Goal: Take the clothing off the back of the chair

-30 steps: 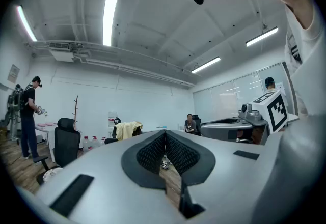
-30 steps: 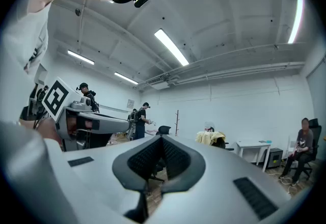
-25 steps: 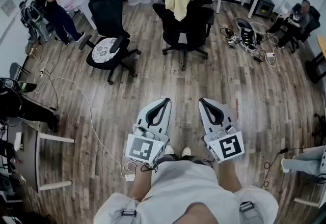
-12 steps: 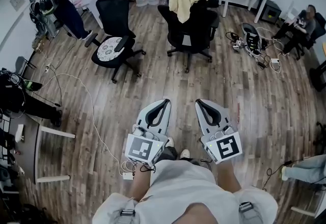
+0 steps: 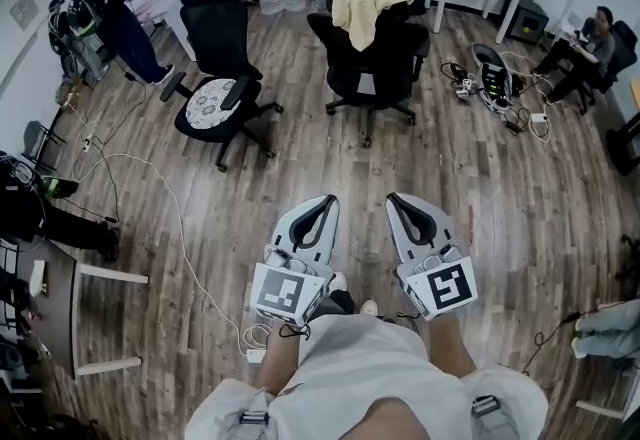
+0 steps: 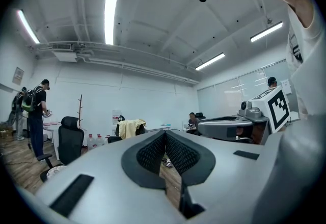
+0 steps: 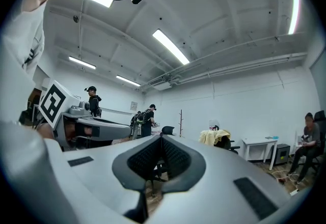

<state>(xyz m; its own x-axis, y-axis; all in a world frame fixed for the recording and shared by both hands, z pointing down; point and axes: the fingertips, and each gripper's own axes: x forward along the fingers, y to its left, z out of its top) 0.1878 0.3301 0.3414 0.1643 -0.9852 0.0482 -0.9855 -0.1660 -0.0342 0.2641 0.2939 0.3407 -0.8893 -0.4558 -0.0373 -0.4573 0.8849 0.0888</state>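
Head view: our left gripper (image 5: 325, 199) and right gripper (image 5: 396, 198) are closed and empty; we'd pinch the likely soft, light yellow garment (image 5: 365, 3) where it folds over the office chair (image 5: 375, 58) backrest.

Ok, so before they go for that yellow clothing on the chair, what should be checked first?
1. Yellow clothing draped over the black chair back: ok.
2. Chair within reach: not ok, it stands well across the floor.
3. Left gripper jaws open: not ok, shut, empty.
4. Right gripper jaws open: not ok, shut, empty.
5. Clothing free of snags: cannot tell.
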